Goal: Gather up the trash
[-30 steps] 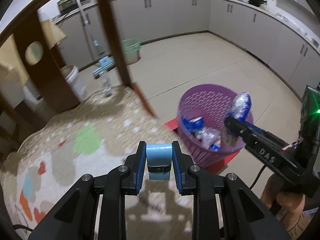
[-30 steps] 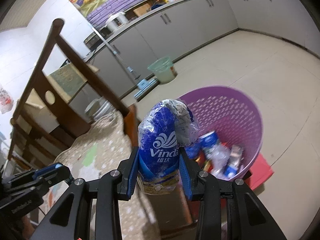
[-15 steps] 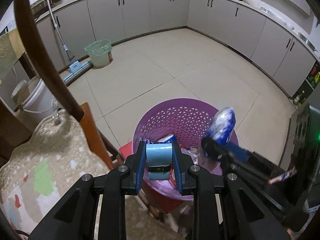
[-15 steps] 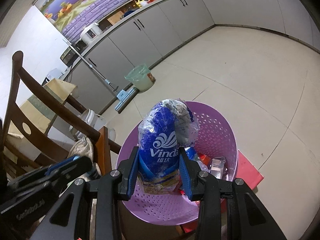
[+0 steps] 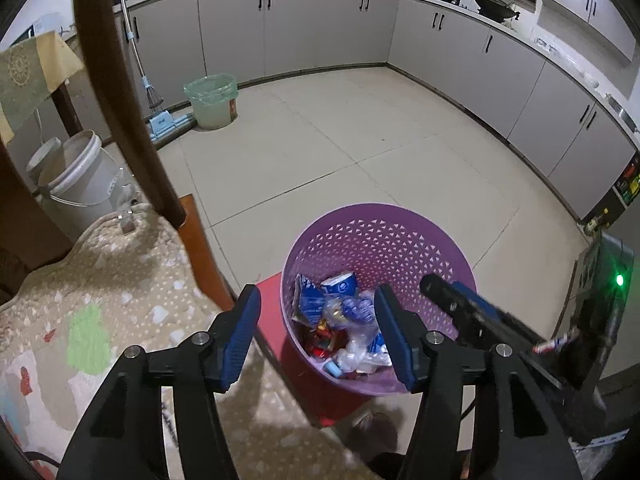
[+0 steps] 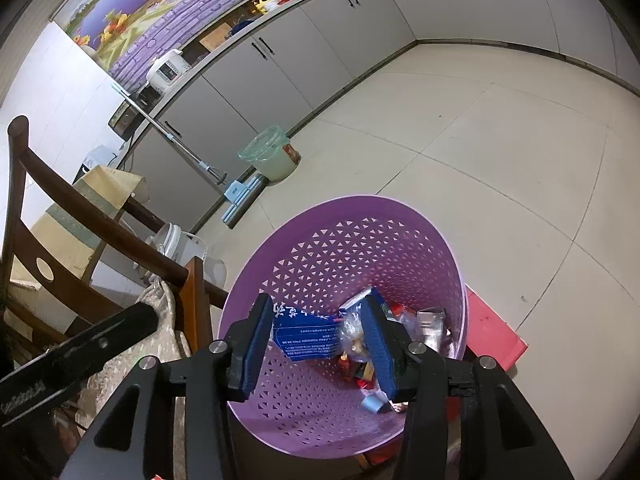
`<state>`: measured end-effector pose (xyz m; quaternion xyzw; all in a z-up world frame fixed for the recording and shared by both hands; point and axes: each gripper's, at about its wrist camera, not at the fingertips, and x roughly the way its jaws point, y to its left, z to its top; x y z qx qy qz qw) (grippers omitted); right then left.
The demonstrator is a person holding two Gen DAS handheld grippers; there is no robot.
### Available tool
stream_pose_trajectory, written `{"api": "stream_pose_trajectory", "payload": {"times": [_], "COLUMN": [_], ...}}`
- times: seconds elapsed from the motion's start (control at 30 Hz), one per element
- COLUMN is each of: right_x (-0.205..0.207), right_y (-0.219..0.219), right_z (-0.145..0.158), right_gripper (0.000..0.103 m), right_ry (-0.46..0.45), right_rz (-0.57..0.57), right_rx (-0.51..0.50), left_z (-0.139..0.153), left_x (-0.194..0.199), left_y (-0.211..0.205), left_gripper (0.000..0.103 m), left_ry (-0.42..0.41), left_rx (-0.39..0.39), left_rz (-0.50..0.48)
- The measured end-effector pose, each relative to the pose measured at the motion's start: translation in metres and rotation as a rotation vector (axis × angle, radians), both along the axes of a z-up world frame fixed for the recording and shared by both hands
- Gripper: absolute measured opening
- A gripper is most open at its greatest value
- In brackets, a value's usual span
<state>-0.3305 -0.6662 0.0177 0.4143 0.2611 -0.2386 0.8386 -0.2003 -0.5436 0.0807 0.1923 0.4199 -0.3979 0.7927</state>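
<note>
A purple perforated trash basket [image 5: 384, 232] stands on a red stool [image 5: 266, 288] on the floor; it also shows in the right wrist view [image 6: 344, 220]. Inside lies a heap of wrappers [image 5: 340, 320], with a blue tissue pack [image 6: 308, 336] among them and a small light-blue piece [image 6: 374, 403] at the bottom. My left gripper [image 5: 320, 334] is open and empty above the basket's near rim. My right gripper [image 6: 316, 346] is open and empty over the basket; its fingers [image 5: 460, 304] reach in from the right in the left wrist view.
A chair with a patterned cushion [image 5: 100, 280] and a dark wooden back [image 5: 120, 92] is at the left. A white bucket [image 5: 76, 176], a green-lined bin [image 5: 212, 100] and a mop [image 5: 160, 120] stand farther back. Grey cabinets [image 5: 440, 40] line the walls.
Both grippers opened over the basket. The left let go of the light-blue piece and the right let go of the blue tissue pack; both now lie in the basket.
</note>
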Motion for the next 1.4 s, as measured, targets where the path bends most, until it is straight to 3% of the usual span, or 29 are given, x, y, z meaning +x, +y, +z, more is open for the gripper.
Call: {"api": "stream_pose_trajectory", "payload": {"times": [0.27, 0.47, 0.63, 0.73, 0.83, 0.93, 1.2, 1.4], "right_x": [-0.008, -0.018, -0.024, -0.026, -0.031, -0.039, -0.079, -0.098], "right_y": [0.005, 0.02, 0.034, 0.044, 0.059, 0.075, 0.147, 0.196], "right_z": [0.004, 0.01, 0.019, 0.031, 0.04, 0.048, 0.096, 0.131], "right_gripper": [0.054, 0.059, 0.059, 0.059, 0.059, 0.059, 0.068, 0.072], "right_ry": [-0.026, -0.038, -0.032, -0.041, -0.033, 0.022, 0.085, 0.091], "right_rz": [-0.001, -0.012, -0.025, -0.033, -0.051, -0.056, 0.052, 0.087], "right_rx": [-0.037, -0.089, -0.117, -0.16, -0.215, -0.254, -0.337, -0.411], "left_z": [0.016, 0.046, 0.08, 0.103, 0.126, 0.145, 0.172, 0.169], "left_x": [-0.029, -0.054, -0.075, -0.089, -0.102, -0.106, -0.124, -0.132], "left_y": [0.04, 0.086, 0.138, 0.169, 0.202, 0.227, 0.245, 0.242], "left_gripper": [0.065, 0.066, 0.077, 0.09, 0.102, 0.102, 0.103, 0.103], "left_ry": [-0.041, -0.103, -0.24, -0.385, -0.5, -0.516, -0.602, -0.542], "left_rx": [-0.005, -0.04, -0.083, -0.114, -0.192, -0.268, -0.365, -0.393], "left_rz": [0.013, 0.008, 0.062, 0.171, 0.284, 0.332, 0.31, 0.209]}}
